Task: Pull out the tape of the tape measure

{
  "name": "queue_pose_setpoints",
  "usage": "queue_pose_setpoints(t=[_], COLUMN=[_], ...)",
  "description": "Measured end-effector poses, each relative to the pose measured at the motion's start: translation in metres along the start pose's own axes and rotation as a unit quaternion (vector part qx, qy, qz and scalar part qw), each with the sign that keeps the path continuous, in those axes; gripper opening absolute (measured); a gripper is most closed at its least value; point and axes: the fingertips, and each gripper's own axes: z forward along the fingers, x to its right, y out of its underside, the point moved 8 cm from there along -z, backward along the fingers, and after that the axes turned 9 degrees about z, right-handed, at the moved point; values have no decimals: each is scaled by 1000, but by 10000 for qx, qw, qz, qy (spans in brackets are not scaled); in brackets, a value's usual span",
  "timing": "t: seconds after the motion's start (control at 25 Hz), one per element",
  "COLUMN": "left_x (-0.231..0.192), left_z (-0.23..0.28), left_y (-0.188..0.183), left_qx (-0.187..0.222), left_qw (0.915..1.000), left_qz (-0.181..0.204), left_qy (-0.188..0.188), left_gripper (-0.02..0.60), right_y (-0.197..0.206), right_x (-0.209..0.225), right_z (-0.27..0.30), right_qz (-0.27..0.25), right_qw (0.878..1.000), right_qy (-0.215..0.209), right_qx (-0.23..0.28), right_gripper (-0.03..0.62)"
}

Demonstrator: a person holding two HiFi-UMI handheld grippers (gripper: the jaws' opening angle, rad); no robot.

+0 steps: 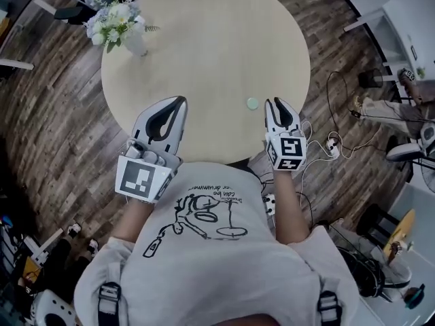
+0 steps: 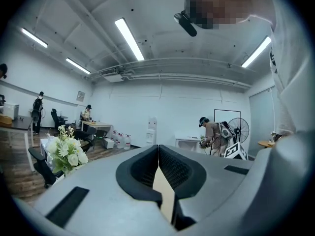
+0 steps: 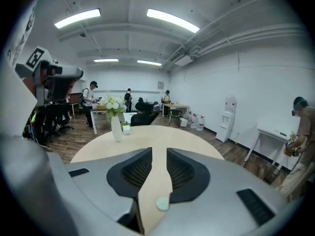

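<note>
The round pale-wood worktop (image 1: 204, 39) carries a vase of white flowers (image 1: 121, 24) at its far left. Near my edge lies a small pale green disc, which I take for the tape measure (image 1: 253, 103).

The left gripper (image 1: 182, 100) has its fingers clenched on nothing. The right gripper (image 1: 274, 104) has its fingers slightly released, also empty.

The risk I see is that the disc is small, flat and loose. A careless fingertip could skid it off the edge, and with no tab visible I might pinch the case instead.

The head view puts the disc just beside the right fingers. The right gripper view shows it untouched, low in their gap (image 3: 162, 204). The left gripper view misses it entirely.
</note>
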Motion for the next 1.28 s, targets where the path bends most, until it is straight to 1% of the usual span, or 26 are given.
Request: queue_pose_setpoints(t=[0.12,0.2,0.24,0.44,0.68,0.84,0.88,1.0,1.12,1.28], left_x=[2,1,1,-1,3,2,1,1,2,0], left_z=[-3,-5,-6,-9,-13,-16,-17,-20,-23,-27], left_y=[2,3,4,9,13,17,18,19,21,21], left_qx=[-24,-54,-72,-164,-259,-313,-326,-374,-407,-425], left_qw=[10000,10000,10000,9998,9996,9994,9994,9992,9990,9988], left_qz=[-1,-3,-8,-38,-62,-72,-73,-72,-66,-52], left_qy=[-12,-33,-42,-72,-73,-96,-109,-149,-195,-247], left_gripper=[21,21,21,23,23,23,23,23,23,23], right_y=[41,63,72,110,156,176,180,188,192,192], right_x=[9,13,15,26,36,39,40,41,44,45], right_z=[22,35,41,72,100,115,119,127,130,131], right_qz=[97,130,139,179,317,449,486,580,606,464], right_qw=[9992,9982,9976,9949,9880,9825,9810,9770,9758,9764], right_qy=[5,25,41,114,91,86,93,114,151,187], right_qx=[-380,-589,-670,-982,-1509,-1805,-1876,-2048,-2097,-2103], right_gripper=[131,141,157,180,212,226,238,245,244,219])
